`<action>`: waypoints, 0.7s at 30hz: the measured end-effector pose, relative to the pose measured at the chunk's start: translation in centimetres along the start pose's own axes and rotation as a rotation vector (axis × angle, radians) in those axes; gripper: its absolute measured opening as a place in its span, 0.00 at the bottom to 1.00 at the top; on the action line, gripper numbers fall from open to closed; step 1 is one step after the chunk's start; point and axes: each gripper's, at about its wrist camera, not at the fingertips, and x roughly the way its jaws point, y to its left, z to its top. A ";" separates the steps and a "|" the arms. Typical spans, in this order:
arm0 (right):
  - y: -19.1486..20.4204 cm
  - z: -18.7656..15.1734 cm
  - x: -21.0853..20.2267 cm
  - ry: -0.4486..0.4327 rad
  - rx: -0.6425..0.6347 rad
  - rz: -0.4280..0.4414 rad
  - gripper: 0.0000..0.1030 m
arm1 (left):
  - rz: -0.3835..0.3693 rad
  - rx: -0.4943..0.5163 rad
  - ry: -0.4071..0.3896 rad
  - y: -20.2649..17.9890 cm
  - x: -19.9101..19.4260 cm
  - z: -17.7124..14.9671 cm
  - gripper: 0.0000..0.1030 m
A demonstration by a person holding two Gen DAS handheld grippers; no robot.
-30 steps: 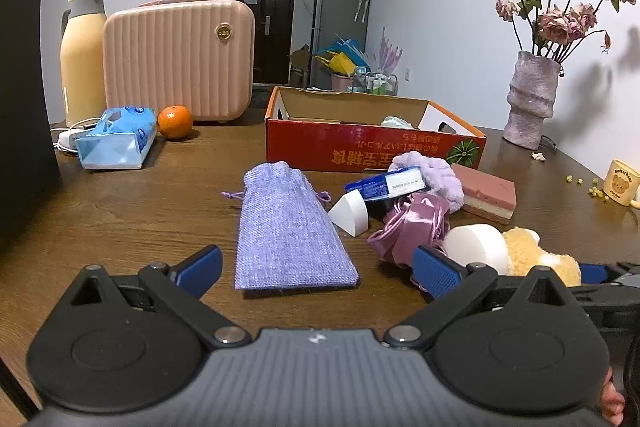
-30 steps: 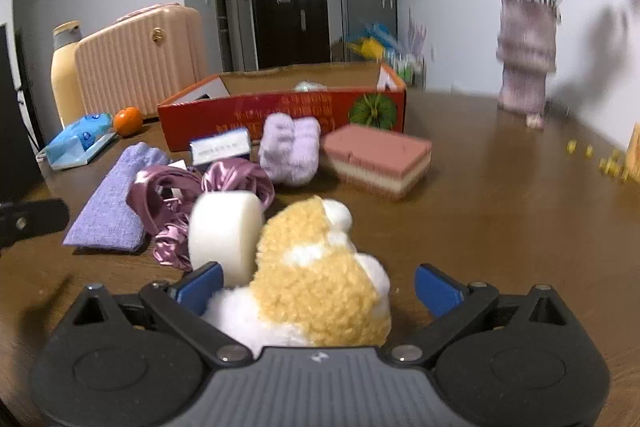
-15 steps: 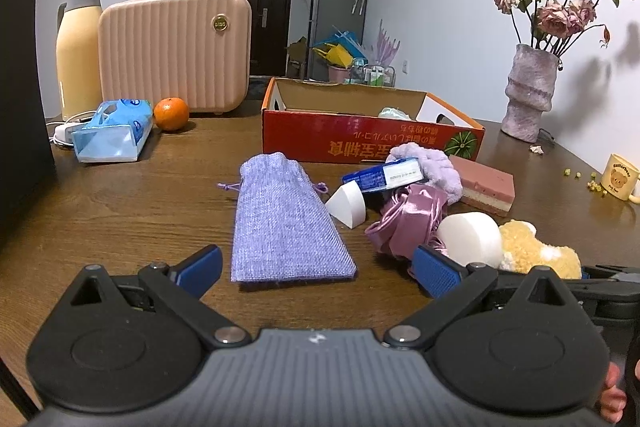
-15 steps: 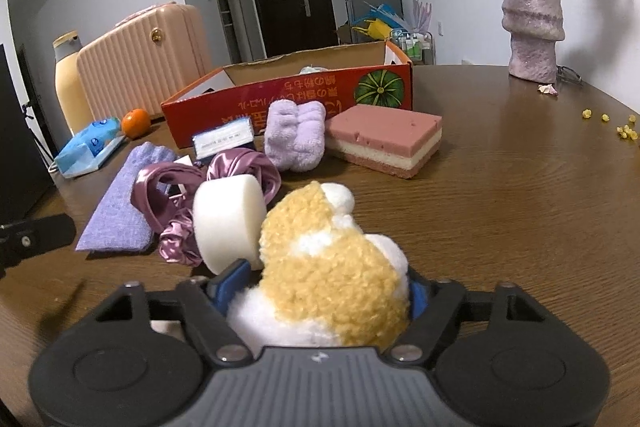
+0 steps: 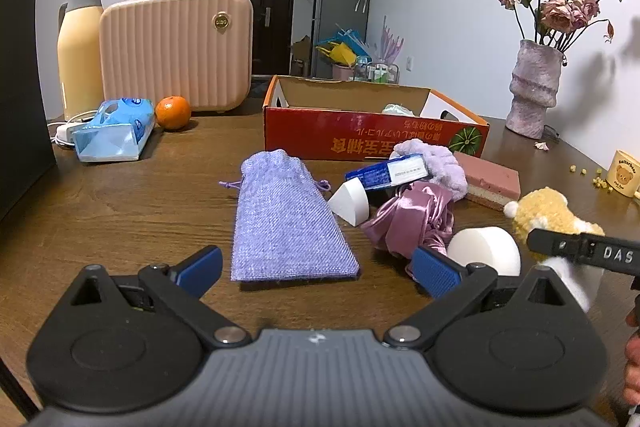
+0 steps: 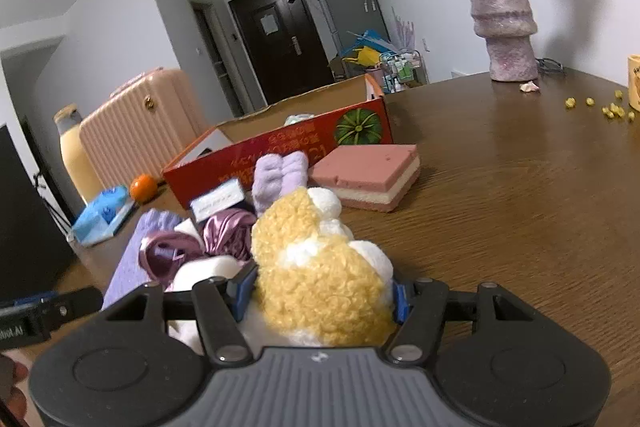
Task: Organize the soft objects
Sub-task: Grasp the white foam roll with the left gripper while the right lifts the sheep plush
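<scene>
Plush toy (image 6: pixel 320 279), yellow and white, sits pinched between the blue pads (image 6: pixel 240 293) of the right tool (image 6: pixel 320 301), whose jaws have just been closing onto it from both sides. Its long axis runs along the tool's own line, with the rounded white-tipped end pointing forward, away from the camera and slightly left toward the red cardboard box (image 6: pixel 288 147). Just left of this tool lie a white round sponge (image 6: pixel 200 271) and a purple satin scrunchie (image 6: pixel 192 243); ahead of it are a lilac fuzzy cloth (image 6: pixel 280 173) and a pink layered sponge block (image 6: pixel 368 175) on the tabletop (image 6: pixel 520 207). The left tool (image 5: pixel 316 269) has its jaws spread wide with nothing between them; a lilac drawstring pouch (image 5: pixel 288 223) lies just ahead, lengthwise along that tool's line, neck pointing away.
</scene>
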 end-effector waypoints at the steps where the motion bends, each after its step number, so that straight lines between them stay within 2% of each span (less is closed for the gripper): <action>1: -0.2 0.1 0.0 -0.004 0.008 0.001 0.59 | 0.000 0.003 -0.004 -0.1 0.0 0.0 1.00; 7: -1.6 0.5 -0.7 -0.039 0.039 0.005 0.59 | -0.012 0.032 -0.023 -1.3 -0.2 -0.3 1.00; 21: -5.6 1.4 -2.6 -0.117 0.099 0.006 0.60 | -0.121 0.120 -0.013 -7.7 -0.8 -1.8 1.00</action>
